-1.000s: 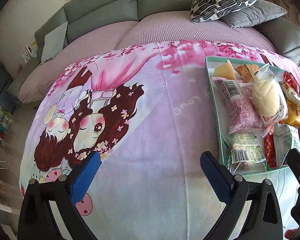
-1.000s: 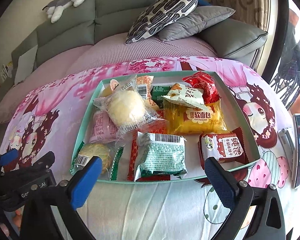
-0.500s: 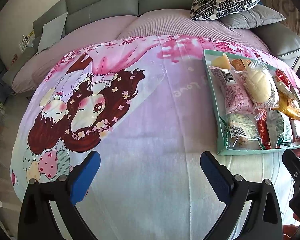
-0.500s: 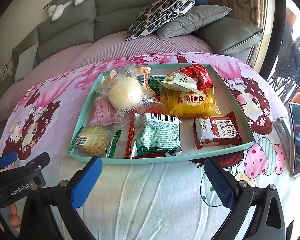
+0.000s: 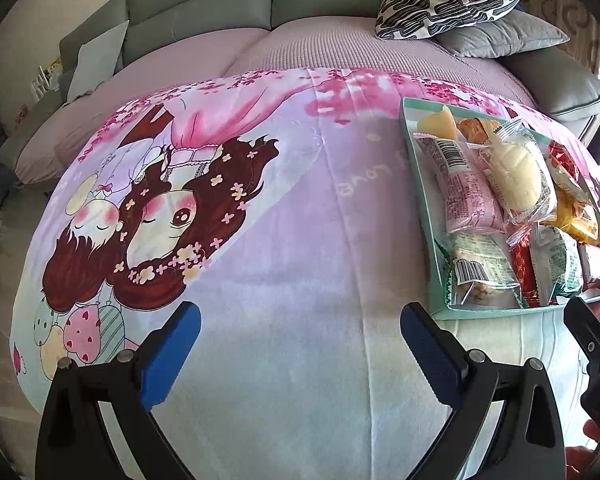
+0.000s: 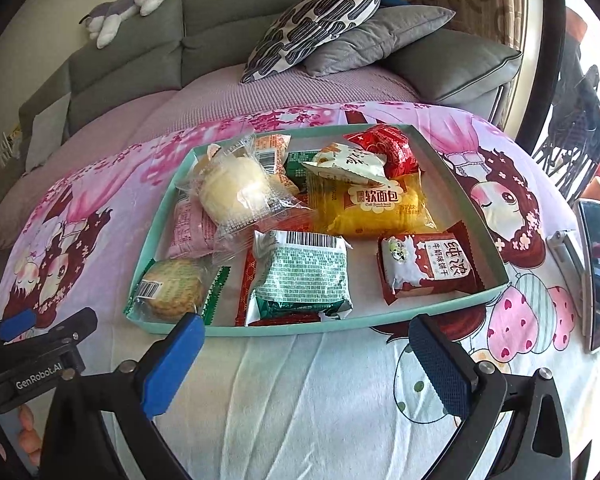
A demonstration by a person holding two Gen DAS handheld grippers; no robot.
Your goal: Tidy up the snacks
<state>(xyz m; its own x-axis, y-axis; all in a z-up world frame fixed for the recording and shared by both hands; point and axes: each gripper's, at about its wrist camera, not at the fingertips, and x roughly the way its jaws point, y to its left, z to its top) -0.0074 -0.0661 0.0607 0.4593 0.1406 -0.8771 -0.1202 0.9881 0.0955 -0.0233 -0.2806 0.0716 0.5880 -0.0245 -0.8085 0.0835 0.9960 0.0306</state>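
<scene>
A: How will these snacks handle?

B: My guess is light and crinkly all round. The clear-wrapped round bun [image 6: 236, 196] looks soft and squashable, so I would pinch its sealed film edge rather than the bread. The cookie in clear wrap [image 6: 172, 288] seems brittle; take it by the wrapper seam too. The foil packs, such as the green-and-silver packet [image 6: 304, 276], are probably slippery, so a grip across a crimped end should hold best.

A: And where is everything?

B: All in the shallow teal tray [image 6: 380, 318] on the cartoon-print blanket [image 5: 280, 240], with the grey sofa [image 6: 140, 52] behind. The bun lies on top of a pink packet [image 5: 470, 196] at the tray's left side. A yellow bread bag [image 6: 374, 208] sits mid-tray with a white snack pouch [image 6: 348, 164] and a red packet [image 6: 388, 146] beyond it. A dark red biscuit pack [image 6: 428, 266] lies at the near right corner.

A: The jaws?

B: The right gripper [image 6: 304, 364] hangs just short of the tray's near wall, jaws spread wide, holding nothing. The left gripper [image 5: 300, 344] is likewise released and empty, over bare blanket to the tray's left.

A: Anything else nearby?

B: A phone [image 6: 598, 272] lies on the blanket, right of the tray.
</scene>
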